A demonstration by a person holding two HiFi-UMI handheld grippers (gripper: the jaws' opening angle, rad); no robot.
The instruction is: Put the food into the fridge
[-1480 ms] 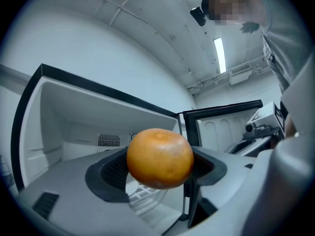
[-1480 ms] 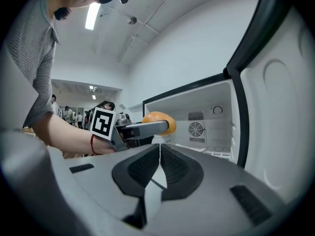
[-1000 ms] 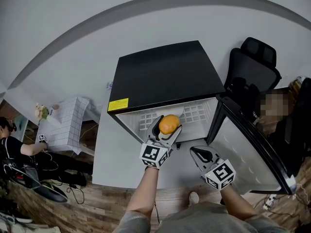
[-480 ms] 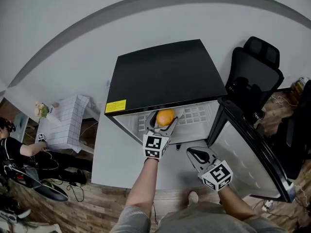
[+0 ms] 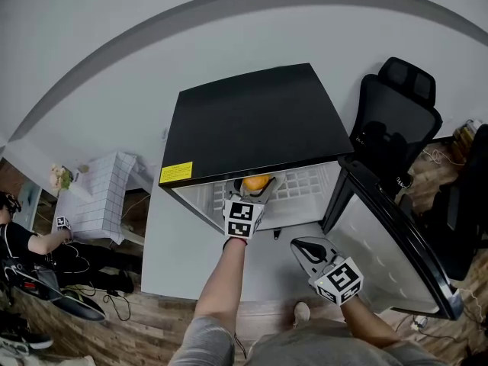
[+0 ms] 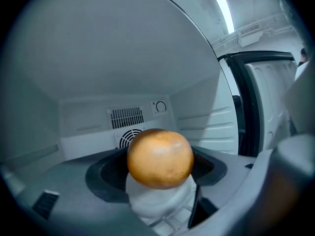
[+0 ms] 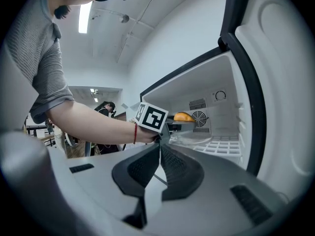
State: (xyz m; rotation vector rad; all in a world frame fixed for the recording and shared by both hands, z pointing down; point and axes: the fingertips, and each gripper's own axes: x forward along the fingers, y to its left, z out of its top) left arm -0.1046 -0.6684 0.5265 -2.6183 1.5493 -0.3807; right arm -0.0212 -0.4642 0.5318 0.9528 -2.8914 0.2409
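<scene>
My left gripper (image 5: 257,190) grasps the orange (image 6: 160,157), jaws wide around it, just inside the mouth of the fridge (image 5: 252,117) and above the white grid shelf (image 5: 306,180). The yellow label (image 5: 176,173) on the fridge's front edge is too small to read. I see free space rightward to the open door (image 5: 381,231). My right gripper (image 7: 160,149) is pinched closed on nothing, outside the fridge.

Fridge (image 5: 252,120) backs onto the wall, door (image 5: 381,235) swung out on its right. The orange (image 6: 160,157) sits between the left gripper (image 5: 258,191) jaws, inside the fridge above the shelf (image 7: 224,145), maybe over a dish. Right gripper (image 5: 299,244) hangs out front, chair (image 5: 396,120) behind the door.
</scene>
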